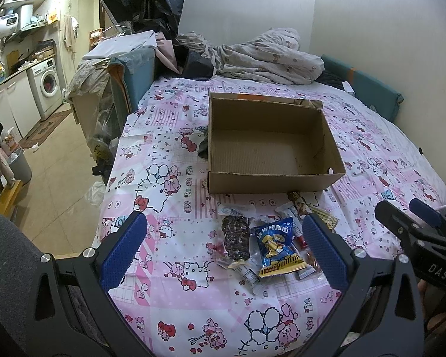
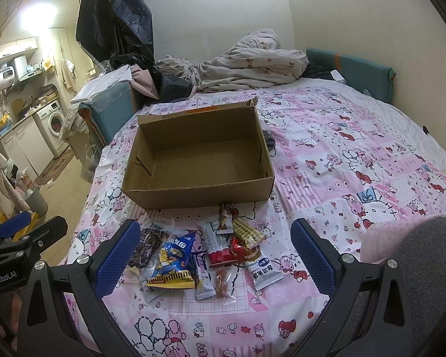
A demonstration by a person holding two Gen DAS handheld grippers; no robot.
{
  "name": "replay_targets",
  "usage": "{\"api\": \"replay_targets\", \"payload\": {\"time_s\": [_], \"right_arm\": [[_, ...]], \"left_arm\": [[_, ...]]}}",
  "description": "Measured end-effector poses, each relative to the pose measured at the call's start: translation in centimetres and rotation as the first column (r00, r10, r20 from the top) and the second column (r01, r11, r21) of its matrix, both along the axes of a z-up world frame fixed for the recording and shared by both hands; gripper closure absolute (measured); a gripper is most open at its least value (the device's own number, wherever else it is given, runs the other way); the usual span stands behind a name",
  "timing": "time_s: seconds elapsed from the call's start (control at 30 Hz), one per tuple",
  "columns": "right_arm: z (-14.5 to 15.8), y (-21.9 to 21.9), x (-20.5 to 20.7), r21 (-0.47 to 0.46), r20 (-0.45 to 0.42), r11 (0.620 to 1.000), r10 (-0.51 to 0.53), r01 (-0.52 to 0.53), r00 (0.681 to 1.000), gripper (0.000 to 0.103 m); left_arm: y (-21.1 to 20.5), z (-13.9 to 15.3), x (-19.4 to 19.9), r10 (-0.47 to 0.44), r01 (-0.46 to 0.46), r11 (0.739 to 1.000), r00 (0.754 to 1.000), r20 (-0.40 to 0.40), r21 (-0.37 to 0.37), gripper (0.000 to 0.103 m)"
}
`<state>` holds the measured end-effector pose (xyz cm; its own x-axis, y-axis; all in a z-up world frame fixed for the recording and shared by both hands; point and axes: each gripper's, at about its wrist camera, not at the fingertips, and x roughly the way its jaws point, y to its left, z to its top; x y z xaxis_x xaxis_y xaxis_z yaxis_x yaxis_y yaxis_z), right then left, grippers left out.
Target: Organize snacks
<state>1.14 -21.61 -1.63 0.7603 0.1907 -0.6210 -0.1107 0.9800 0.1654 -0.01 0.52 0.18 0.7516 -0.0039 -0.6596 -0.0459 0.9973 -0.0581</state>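
Left gripper (image 1: 224,245): jaws spread wide, nothing between them, hovering over the bed sheet (image 1: 175,306). Right gripper (image 2: 212,251): likewise wide apart and empty; its body reads "DAS" in the left view, while the left unit reads "GenRobot.AI" in the right view. Snack pile (image 2: 205,255) lies on the sheet just on the near side of the cardboard box (image 2: 199,192). In it: a blue packet (image 2: 174,260) with Chinese lettering, not legible; a dark packet (image 2: 147,245) beside it; a red-and-white packet (image 2: 218,245); a white sachet (image 2: 260,266). Box stands open. Beyond the box, a crumpled quilt (image 2: 246,59). Far left of the box, a washing machine (image 2: 55,122).
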Motion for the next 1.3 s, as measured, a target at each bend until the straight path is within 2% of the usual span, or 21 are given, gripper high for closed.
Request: {"api": "replay_targets", "payload": {"time_s": [0.37, 0.47, 0.63, 0.73, 0.83, 0.9, 1.0, 1.07, 1.13, 1.23, 1.3], "right_arm": [[0.1, -0.1, 0.1, 0.006, -0.005, 1.000, -0.002, 0.002, 1.000, 0.000], [0.5, -0.7, 1.0, 0.049, -0.042, 0.999, 0.019, -0.016, 0.999, 0.000], [1.2, -2.3, 3.6, 0.102, -0.107, 0.994, 0.050, -0.039, 0.993, 0.000], [1.0, -3.2, 5.9, 0.126, -0.163, 0.990, 0.086, -0.066, 0.983, 0.000], [-0.2, -3.9, 8.2, 0.154, -0.245, 0.985, 0.114, -0.077, 0.963, 0.000], [-1.1, -4.2, 9.1, 0.171, -0.288, 0.983, 0.116, -0.068, 0.951, 0.000], [-2.5, -4.7, 10.3, 0.190, -0.334, 0.981, 0.100, -0.037, 0.937, 0.000], [-3.6, -5.0, 10.6, 0.201, -0.359, 0.979, 0.086, -0.012, 0.929, 0.000], [-4.3, -5.2, 10.8, 0.218, -0.385, 0.976, 0.079, 0.008, 0.920, 0.000], [-4.7, -5.5, 11.0, 0.238, -0.399, 0.971, 0.073, 0.026, 0.914, 0.000], [-4.8, -5.8, 11.0, 0.237, -0.399, 0.971, 0.063, 0.037, 0.915, 0.000]], "left_arm": [[0.0, 0.0, 0.1, -0.003, 0.003, 1.000, 1.000, -0.002, -0.005, 0.000], [-0.2, 0.3, 0.6, -0.008, 0.008, 1.000, 1.000, -0.009, -0.010, 0.000], [0.2, 1.3, 3.4, -0.003, 0.003, 1.000, 0.997, -0.074, -0.002, 0.000], [1.2, 1.1, 5.9, 0.012, -0.012, 1.000, 0.990, -0.143, 0.000, 0.000], [2.6, 0.1, 8.5, 0.025, -0.034, 0.999, 0.972, -0.235, -0.036, 0.000], [3.5, -1.3, 10.1, 0.029, -0.052, 0.996, 0.951, -0.308, -0.067, 0.002], [3.6, -3.9, 11.8, 0.027, -0.058, 0.996, 0.916, -0.399, -0.065, 0.015], [3.4, -5.8, 12.6, 0.034, -0.076, 0.994, 0.891, -0.453, -0.075, 0.028], [3.0, -7.3, 13.2, 0.028, -0.082, 0.993, 0.871, -0.490, -0.090, 0.030], [1.3, -9.9, 14.3, 0.015, -0.058, 0.996, 0.837, -0.547, -0.061, 0.030], [0.3, -11.9, 15.1, 0.005, -0.046, 0.998, 0.804, -0.594, -0.053, 0.030]]}}
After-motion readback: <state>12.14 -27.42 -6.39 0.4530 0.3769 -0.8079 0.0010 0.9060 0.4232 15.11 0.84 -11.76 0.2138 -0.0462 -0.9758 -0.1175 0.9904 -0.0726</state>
